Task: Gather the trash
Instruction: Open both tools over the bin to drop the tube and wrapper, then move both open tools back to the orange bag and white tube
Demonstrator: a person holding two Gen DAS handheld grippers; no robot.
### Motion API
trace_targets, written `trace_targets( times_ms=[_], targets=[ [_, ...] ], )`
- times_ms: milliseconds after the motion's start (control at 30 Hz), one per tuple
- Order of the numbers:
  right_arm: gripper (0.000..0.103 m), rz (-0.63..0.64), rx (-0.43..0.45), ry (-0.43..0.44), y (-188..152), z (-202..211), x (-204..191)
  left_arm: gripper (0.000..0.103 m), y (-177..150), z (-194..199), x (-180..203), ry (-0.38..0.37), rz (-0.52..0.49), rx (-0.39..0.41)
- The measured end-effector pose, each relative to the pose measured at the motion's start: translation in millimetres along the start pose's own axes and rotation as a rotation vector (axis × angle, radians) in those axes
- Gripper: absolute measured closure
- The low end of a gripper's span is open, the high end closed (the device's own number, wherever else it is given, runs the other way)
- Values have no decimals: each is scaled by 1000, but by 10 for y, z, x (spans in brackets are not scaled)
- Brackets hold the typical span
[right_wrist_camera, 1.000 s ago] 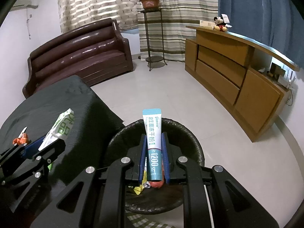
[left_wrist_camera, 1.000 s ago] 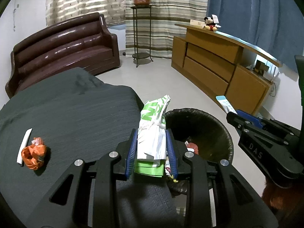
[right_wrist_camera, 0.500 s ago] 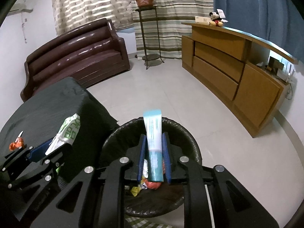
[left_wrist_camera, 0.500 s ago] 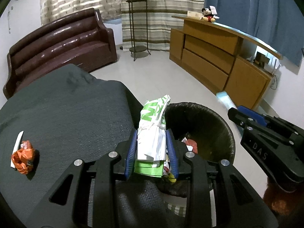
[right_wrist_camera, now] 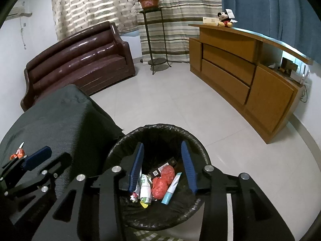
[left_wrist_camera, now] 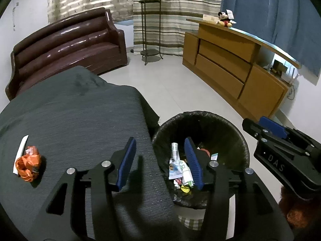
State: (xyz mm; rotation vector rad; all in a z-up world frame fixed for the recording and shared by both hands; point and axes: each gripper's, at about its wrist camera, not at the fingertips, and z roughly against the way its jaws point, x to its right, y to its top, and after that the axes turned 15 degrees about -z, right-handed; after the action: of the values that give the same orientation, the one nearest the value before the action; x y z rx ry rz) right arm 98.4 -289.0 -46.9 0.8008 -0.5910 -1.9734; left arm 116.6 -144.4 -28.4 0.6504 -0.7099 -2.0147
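Note:
A black-lined trash bin (left_wrist_camera: 226,124) (right_wrist_camera: 160,129) stands on the floor beside the dark cloth-covered table (left_wrist_camera: 70,120). My left gripper (left_wrist_camera: 160,158) is open and empty over the table's edge and the bin's rim. My right gripper (right_wrist_camera: 162,164) is open and empty above the bin. In the bin lie a white and green wrapper (right_wrist_camera: 145,186), a teal toothpaste tube (right_wrist_camera: 171,188) and a red wad (right_wrist_camera: 162,180). A crumpled orange wrapper (left_wrist_camera: 28,164) and a white strip (left_wrist_camera: 21,150) lie on the table at the left.
A brown leather sofa (left_wrist_camera: 66,46) stands behind the table. A wooden sideboard (left_wrist_camera: 236,64) with a Mickey Mouse toy (left_wrist_camera: 225,19) runs along the right. A plant stand (left_wrist_camera: 150,20) is by the striped curtains. Pale tiled floor lies between them.
Both grippers have opened. The white and green wrapper has dropped from my left gripper and the toothpaste tube from my right gripper into the bin.

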Motion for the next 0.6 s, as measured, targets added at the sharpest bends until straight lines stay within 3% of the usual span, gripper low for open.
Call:
trace_targets(
  times_ms=[500,600],
  targets=[
    [54,72,-11,56,-71,74,-386,45,-203,311,-557,94,92,6],
    [47,87,-11,70,-99,100,-507,44,-258,381,-696,118,114,8]
  ],
)
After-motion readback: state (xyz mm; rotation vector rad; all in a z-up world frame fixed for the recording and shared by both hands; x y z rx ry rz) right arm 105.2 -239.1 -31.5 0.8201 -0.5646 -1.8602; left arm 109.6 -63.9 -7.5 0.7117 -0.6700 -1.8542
